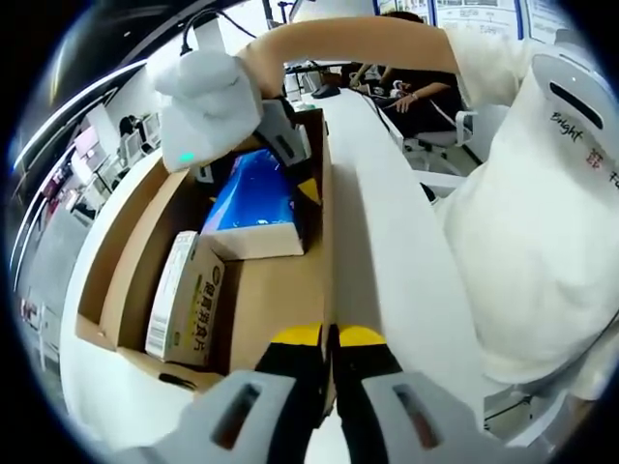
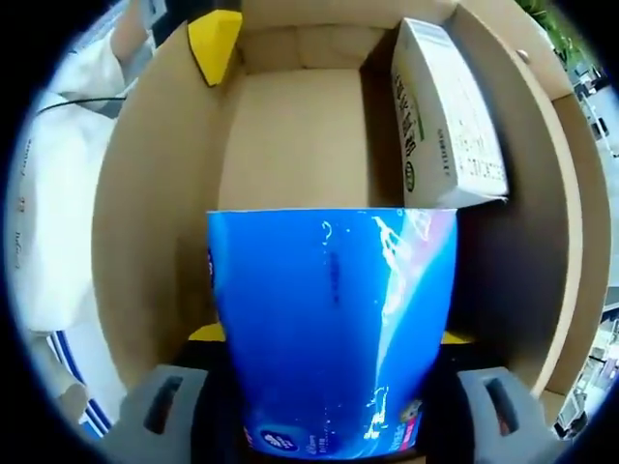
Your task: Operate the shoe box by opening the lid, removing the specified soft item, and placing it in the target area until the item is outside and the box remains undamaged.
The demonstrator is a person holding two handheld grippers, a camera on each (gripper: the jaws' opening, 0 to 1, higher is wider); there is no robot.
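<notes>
Right gripper (image 2: 324, 406) pinching blue soft pack (image 2: 334, 329) between jaws, pack inside open shoe box (image 2: 145, 193), long axis running away from tongs toward far wall. Left gripper (image 1: 331, 340) pressed together on box's near wall (steadying, likely). Small carton (image 2: 440, 116) lies beside pack.

**A:** What does your left gripper (image 1: 329, 350) look like?

**B:** Black jaws with yellow tips on grey housings; your right gripper (image 2: 324, 333) has the same colours.

**A:** And beside the cardboard box (image 1: 280, 300)?

**B:** Your white glove (image 1: 208, 101), your white garment (image 1: 542, 242) with "Bright" in dark lettering, and a black cable (image 1: 203, 17) above the glove.
</notes>
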